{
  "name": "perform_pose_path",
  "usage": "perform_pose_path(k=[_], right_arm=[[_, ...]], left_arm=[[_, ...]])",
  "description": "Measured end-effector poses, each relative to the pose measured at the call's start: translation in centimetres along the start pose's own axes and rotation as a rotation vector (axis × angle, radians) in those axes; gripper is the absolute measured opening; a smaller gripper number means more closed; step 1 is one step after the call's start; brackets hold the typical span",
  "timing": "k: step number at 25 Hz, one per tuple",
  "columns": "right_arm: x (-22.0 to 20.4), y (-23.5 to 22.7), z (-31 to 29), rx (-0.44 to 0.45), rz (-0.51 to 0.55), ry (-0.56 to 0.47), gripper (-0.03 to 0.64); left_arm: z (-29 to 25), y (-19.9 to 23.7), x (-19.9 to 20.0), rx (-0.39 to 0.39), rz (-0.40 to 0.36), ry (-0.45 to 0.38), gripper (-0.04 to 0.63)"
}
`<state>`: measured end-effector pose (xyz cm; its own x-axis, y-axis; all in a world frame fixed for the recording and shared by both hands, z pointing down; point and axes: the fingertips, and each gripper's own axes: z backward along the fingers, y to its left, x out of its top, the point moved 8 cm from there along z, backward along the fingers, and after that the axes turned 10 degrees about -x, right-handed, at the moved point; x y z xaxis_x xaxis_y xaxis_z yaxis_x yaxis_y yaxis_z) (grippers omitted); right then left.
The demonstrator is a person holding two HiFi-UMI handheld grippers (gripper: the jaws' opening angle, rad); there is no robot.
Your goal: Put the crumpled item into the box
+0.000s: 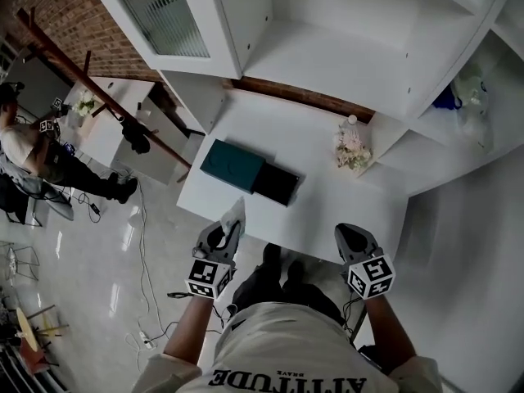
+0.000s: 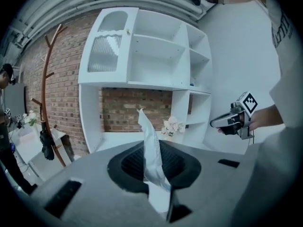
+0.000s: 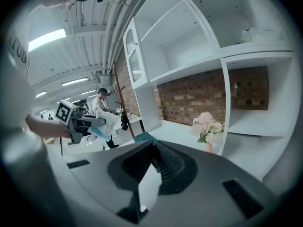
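White surface (image 1: 327,203) sits against a white shelf unit (image 1: 327,39), with a brick wall (image 2: 132,110) showing behind the open bay.

1. Box (image 1: 246,169): it lies on the surface toward the 11 o'clock side. It shows 1 teal part and 1 black part side by side and touching.
2. Flowers (image 1: 352,147): a small pale bunch stands near the 1 o'clock corner of the surface, well apart from the box.
3. Left gripper (image 1: 228,229): I hold it at the 6 o'clock edge of the surface, with the box at its 12 o'clock. Its fingers are clamped on the crumpled item (image 2: 150,141), a thin white creased strip. The strip sticks up past the fingertips and a little of it bunches below them. The item is off the surface and apart from the box.
4. Right gripper (image 1: 354,236): I hold it at the same near edge, at 3 o'clock of the left gripper, with the flowers at its 12 o'clock. Its fingers meet at the tips, with nothing between them.
5. Background: a person (image 1: 24,150) stands at 9 o'clock, on the floor beyond a wooden coat rack (image 1: 90,80).
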<state>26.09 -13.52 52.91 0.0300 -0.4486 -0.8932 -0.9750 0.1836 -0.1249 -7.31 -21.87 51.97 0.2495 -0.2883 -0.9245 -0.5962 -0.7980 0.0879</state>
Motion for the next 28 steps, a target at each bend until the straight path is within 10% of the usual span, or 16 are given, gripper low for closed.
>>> perform_pose_path(k=[17,28], right_arm=[[0.7,1.3,-4.0,-0.177,-0.094,0.068,0.037],[1.5,2.7,-5.7,-0.257,-0.151,0.126,0.037]], left_arm=[[-13.8,7.2,-4.9,-0.194,-0.345,0.241,0.069],[-22.2,8.8,-8.8,-0.363,-0.685,0.539,0.069]])
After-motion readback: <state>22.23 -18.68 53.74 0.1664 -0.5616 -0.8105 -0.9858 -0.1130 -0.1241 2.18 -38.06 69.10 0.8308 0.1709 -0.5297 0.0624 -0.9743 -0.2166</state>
